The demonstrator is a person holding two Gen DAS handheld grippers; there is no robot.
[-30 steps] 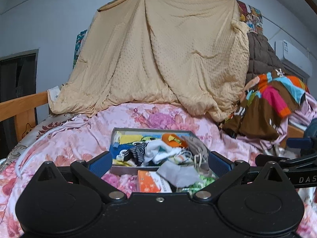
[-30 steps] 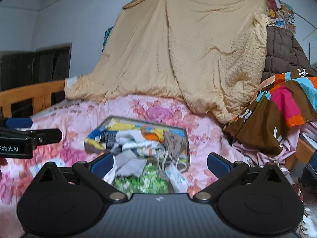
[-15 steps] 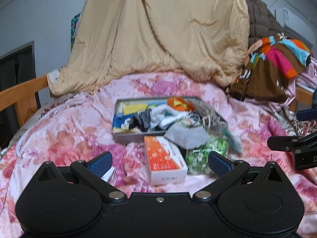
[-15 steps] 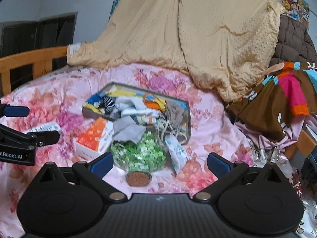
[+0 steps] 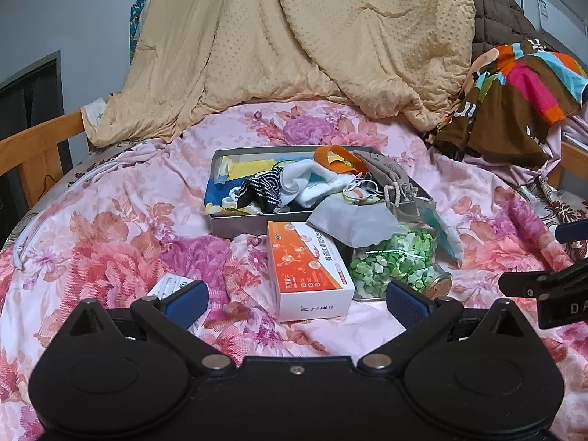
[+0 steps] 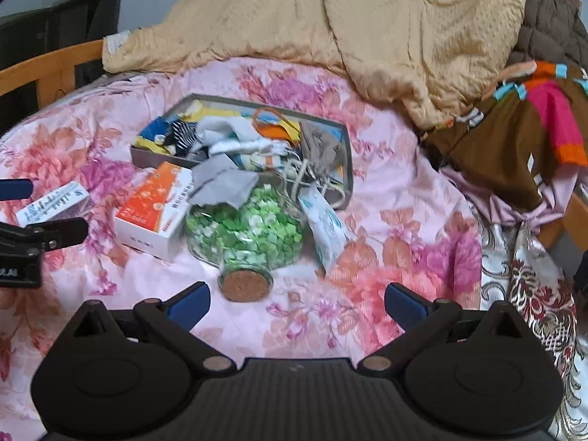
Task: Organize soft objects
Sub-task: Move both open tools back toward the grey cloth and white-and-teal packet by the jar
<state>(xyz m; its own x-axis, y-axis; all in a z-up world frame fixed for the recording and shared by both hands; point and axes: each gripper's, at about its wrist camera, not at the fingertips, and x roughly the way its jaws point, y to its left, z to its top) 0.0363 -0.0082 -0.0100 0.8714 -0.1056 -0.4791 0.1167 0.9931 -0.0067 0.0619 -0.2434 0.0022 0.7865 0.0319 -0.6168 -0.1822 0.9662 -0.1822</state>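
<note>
Two open grippers face a cluttered bed. Left wrist view: the left gripper (image 5: 296, 299) has its jaws spread wide and empty, clamping nothing; its blue pads (image 5: 185, 299) hang above the floral bedspread (image 5: 110, 242), and whether they touch it cannot be told. Between and beyond the pads lies an orange-and-white box (image 5: 308, 270), and just to its right a corked glass jar (image 5: 398, 262) of green pieces lies on its side. Behind both stands a shallow grey tray (image 5: 257, 222) heaped with soft objects (image 5: 294, 183): socks, a striped piece, an orange band and a drawstring pouch. A grey cloth (image 5: 352, 222) spills from the tray over the jar. A small white carton (image 5: 167, 286) is half hidden behind the left pad, and the right gripper's tip (image 5: 544, 286) is cut off at the frame's right edge. Right wrist view: the right gripper (image 6: 296, 303) likewise shows its jaws far apart with nothing between them, poised near the jar's cork (image 6: 244, 286), apart from it. A sealed pale packet (image 6: 323, 226) leans against the jar on the right. The view is slightly blurred, so print on the boxes is unreadable. The left gripper appears only partly at the left edge, and a beige quilt (image 6: 367, 25) drapes behind, hiding the wall.
</note>
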